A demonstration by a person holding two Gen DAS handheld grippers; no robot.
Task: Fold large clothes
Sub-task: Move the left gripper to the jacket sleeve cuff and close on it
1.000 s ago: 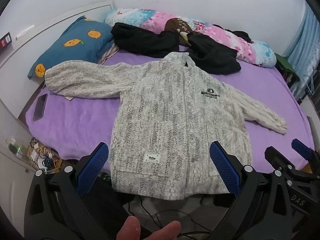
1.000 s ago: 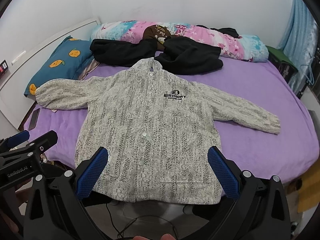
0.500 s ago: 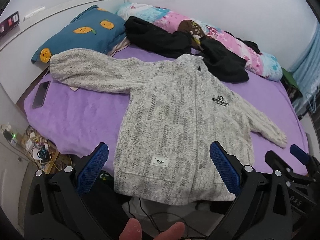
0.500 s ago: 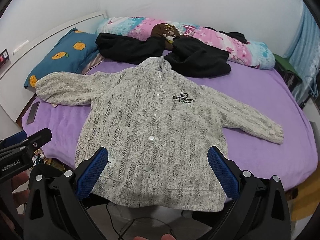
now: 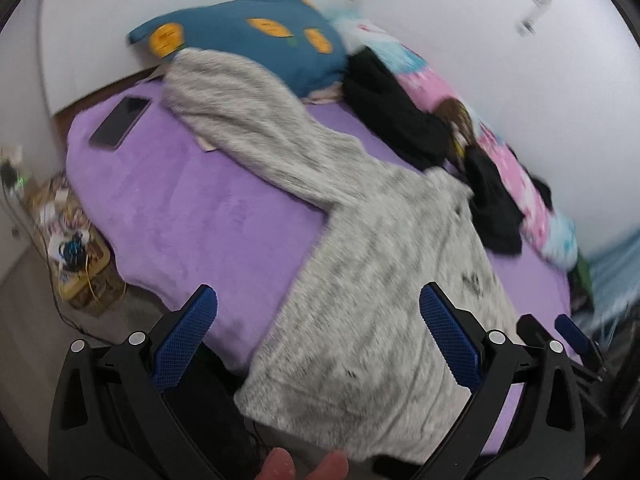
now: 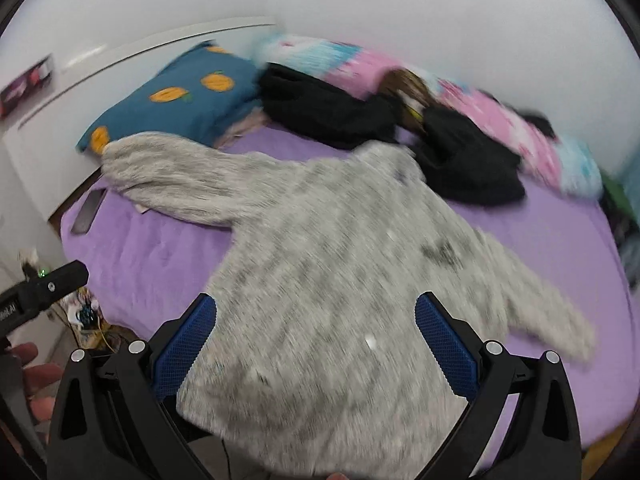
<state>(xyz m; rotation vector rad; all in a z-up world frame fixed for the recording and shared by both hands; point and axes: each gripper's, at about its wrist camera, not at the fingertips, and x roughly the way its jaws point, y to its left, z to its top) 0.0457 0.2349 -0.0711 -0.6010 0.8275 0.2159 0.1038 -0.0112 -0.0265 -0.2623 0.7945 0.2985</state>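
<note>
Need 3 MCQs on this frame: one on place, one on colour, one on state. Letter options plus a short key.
1. Where does the phone lie?
A. on the purple sheet, beside the jacket's spread sleeve
B. on the blue pillow
C. on the floor

2. What colour is the jacket?
A. black
B. mottled grey
C. pink

3. How do the left gripper and right gripper stand?
A. both shut on the hem
B. left shut, right open
C. both open, holding nothing

Key: 1 A, the dark slab rests on the sheet near the bed's corner; 2 B, pale grey flecked with darker grey; 3 C, blue pads wide apart, jacket flat between them.
</note>
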